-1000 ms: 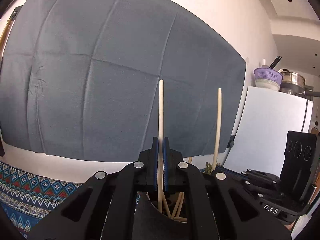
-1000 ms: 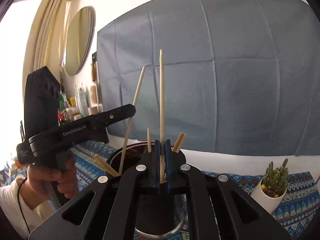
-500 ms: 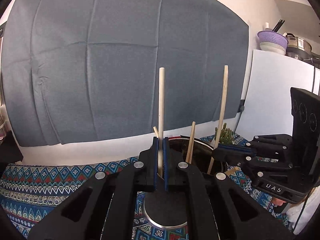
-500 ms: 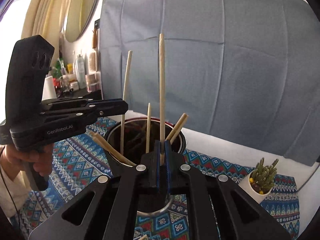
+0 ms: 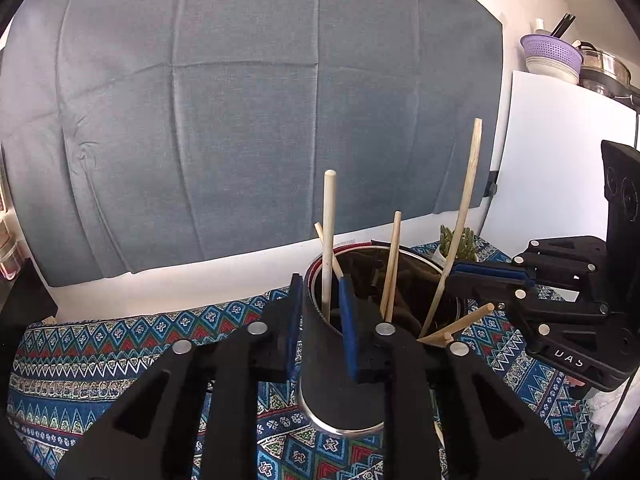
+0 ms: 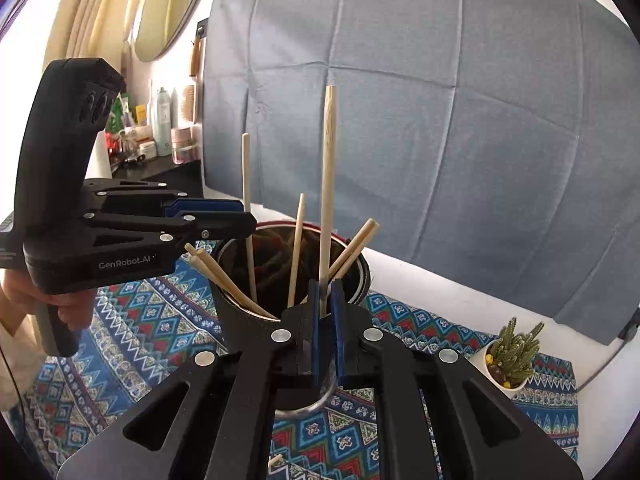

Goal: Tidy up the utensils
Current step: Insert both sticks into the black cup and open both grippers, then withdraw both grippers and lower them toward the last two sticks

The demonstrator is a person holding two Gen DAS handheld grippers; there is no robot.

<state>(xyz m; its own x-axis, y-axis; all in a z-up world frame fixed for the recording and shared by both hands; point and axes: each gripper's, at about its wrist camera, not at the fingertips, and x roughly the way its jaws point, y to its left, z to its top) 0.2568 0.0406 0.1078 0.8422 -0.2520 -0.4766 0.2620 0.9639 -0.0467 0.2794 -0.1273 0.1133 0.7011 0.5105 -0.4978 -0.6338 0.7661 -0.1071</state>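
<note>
The left gripper (image 5: pixel 320 300) stands open, its pale wooden chopstick (image 5: pixel 328 240) dropped into the dark round metal holder (image 5: pixel 340 392); the right gripper (image 6: pixel 325 312) pinches another chopstick (image 6: pixel 328 184) upright above it.

Black grippers, blue-padded fingers (image 5: pixel 347 312), silver screws (image 6: pixel 281 335), white "GenRobot.AI" lettering (image 6: pixel 127 264).

**Around the counter: cloth, cactus and kitchenware**

A patterned blue, red and white cloth (image 5: pixel 120 344) covers the counter. A large grey-blue fabric sheet (image 5: pixel 248 112) hangs on the far wall. A small cactus in a white pot (image 6: pixel 510 360) stands on the cloth at the near right. At far left a round mirror (image 6: pixel 168 4) hangs above a shelf of bottles and jars (image 6: pixel 160 132). On a white cabinet (image 5: pixel 560 152) at far right sit a lilac colander (image 5: pixel 550 53) and a steel pot (image 5: pixel 606 74)
</note>
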